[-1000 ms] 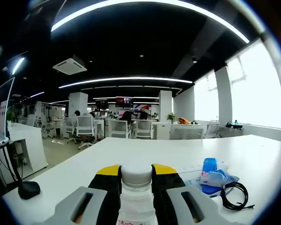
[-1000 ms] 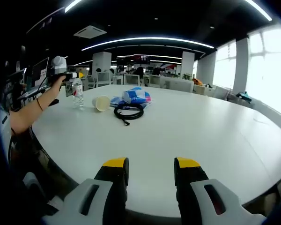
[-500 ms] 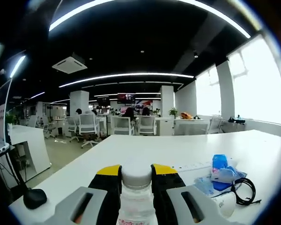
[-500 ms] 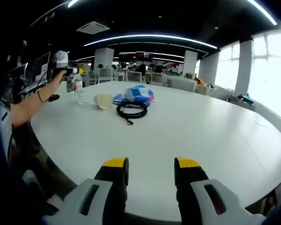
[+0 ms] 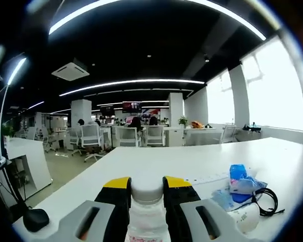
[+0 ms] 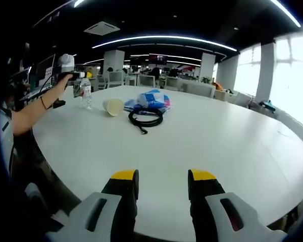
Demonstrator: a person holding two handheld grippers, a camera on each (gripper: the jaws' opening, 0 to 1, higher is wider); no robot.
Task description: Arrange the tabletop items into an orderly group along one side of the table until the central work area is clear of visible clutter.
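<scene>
The bottle [image 5: 147, 212] is clamped by its neck between the jaws of the left gripper [image 5: 147, 187], at the bench [image 6: 202, 136] edge. It should be kept upright and set down gently beside the cup [image 6: 112, 106], which lies on its side, apparently empty. Just beyond the cup lie a coiled cable [image 6: 145, 118] and a blue packet [image 6: 151, 100]. The right gripper [image 6: 161, 182] is held empty over the bench, jaws apart, well away from the cup.
</scene>
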